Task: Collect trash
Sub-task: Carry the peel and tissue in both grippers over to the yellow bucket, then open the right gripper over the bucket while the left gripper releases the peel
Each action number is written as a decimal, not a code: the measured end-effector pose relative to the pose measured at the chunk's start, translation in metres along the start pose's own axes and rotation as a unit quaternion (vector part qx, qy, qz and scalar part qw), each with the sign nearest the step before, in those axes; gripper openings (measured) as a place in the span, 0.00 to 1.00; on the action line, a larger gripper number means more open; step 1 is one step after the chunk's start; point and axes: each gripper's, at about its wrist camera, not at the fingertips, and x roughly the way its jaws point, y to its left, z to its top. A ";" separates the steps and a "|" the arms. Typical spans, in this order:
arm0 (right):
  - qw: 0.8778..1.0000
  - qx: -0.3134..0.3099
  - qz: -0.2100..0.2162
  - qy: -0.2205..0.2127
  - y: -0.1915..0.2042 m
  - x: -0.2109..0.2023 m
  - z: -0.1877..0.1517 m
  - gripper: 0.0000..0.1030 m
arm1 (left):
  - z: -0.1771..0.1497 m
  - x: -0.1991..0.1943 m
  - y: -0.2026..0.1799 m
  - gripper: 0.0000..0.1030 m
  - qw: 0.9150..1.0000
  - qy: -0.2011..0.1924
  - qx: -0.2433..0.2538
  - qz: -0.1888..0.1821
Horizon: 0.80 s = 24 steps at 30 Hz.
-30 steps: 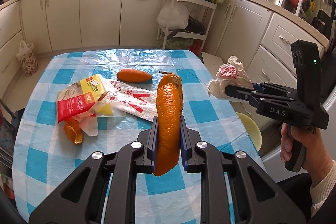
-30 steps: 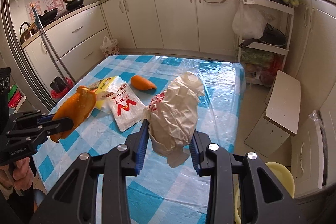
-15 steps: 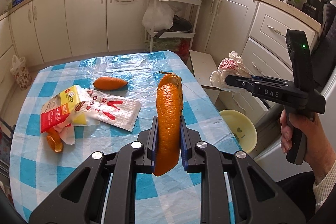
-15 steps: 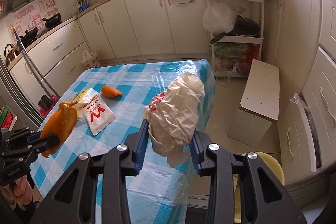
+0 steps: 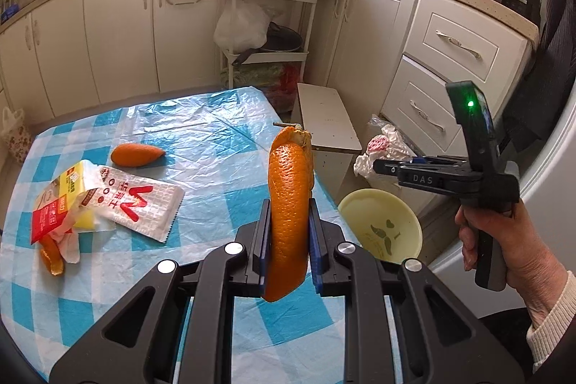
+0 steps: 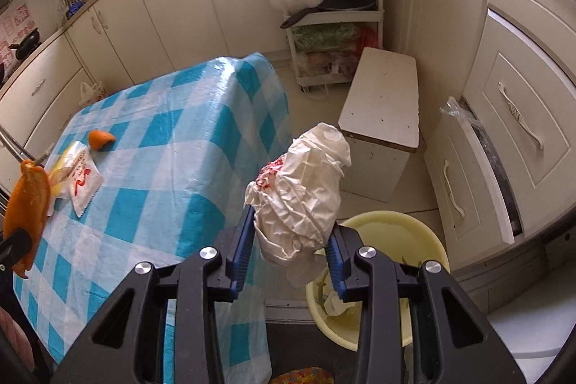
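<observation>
My left gripper (image 5: 288,236) is shut on a long orange peel (image 5: 289,204) and holds it above the right part of the blue-checked table (image 5: 216,146). My right gripper (image 6: 288,240) is shut on a crumpled white paper wad (image 6: 302,197) with red print, held past the table's edge above a pale yellow bin (image 6: 414,240). The bin (image 5: 381,229) also shows in the left wrist view, under the right gripper (image 5: 378,164). On the table lie another orange peel (image 5: 136,154), a white wrapper (image 5: 136,200), a red-yellow packet (image 5: 54,204) and a small peel (image 5: 50,258).
A white low stool (image 6: 385,103) stands on the floor beyond the bin. A white rack with pans and bags (image 6: 331,9) stands behind it. White drawers (image 6: 522,117) line the right side, one pulled ajar near the bin. Kitchen cabinets run along the back wall.
Both grippers have swung to the right, off the table's middle. The paper wad now hangs over the yellow bin. The orange peel stays clamped in my left gripper.
</observation>
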 end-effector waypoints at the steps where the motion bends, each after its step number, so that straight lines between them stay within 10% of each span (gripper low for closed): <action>1: 1.000 0.005 -0.006 0.007 -0.005 0.004 -0.001 0.36 | 0.001 0.002 -0.004 0.17 1.000 0.000 0.001 -0.003; 16: 0.989 0.084 -0.067 0.105 -0.077 0.055 -0.027 0.41 | 0.009 0.062 -0.064 0.17 0.998 0.040 0.016 -0.055; 24: 0.980 0.136 -0.080 0.124 -0.101 0.061 -0.030 0.66 | 0.014 0.098 -0.098 0.17 0.994 0.069 0.014 -0.084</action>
